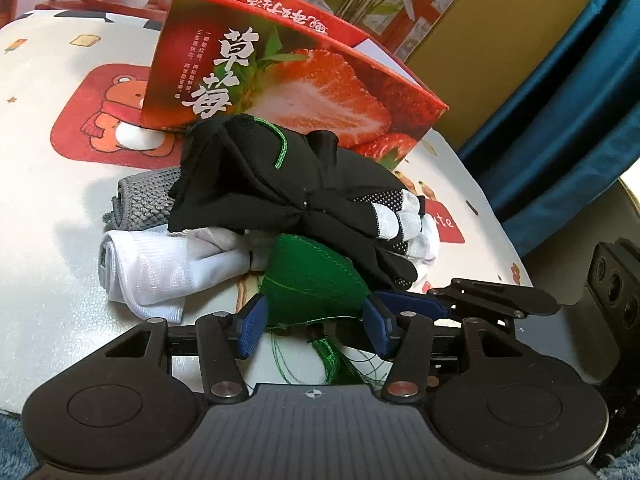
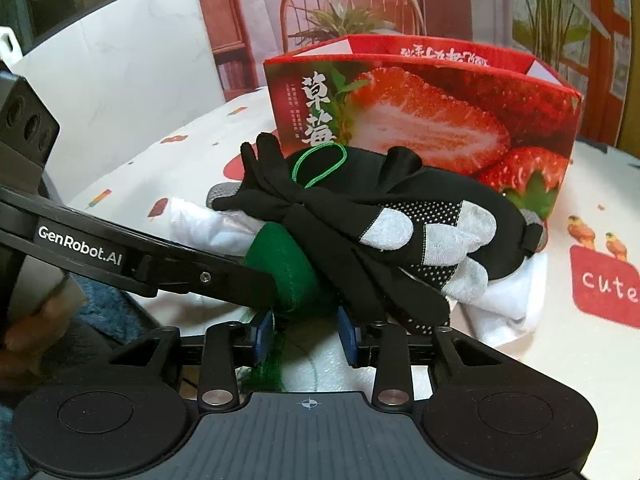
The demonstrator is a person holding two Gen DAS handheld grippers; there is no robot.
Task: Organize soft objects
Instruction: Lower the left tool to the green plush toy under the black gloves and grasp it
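A cartoon-printed tablecloth (image 1: 48, 184) covers the surface. Behind it hang a blue curtain (image 1: 576, 92) and a backdrop picturing potted plants (image 2: 348, 20).

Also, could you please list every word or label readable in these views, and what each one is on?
"GenRobot.AI": left gripper's arm.
"cute": red patch on the tablecloth.
"草莓": strawberry box front.
Small characters beside it and the writing on the box's inner flap: too small or blurred to read.

Mounted low behind each gripper, faced forward along fingers. Sat close to pile of soft items (image 1: 296, 208) (image 2: 360, 232). Shared pile and strawberry box (image 1: 304, 80) (image 2: 420, 120), seen from neighbouring angles.
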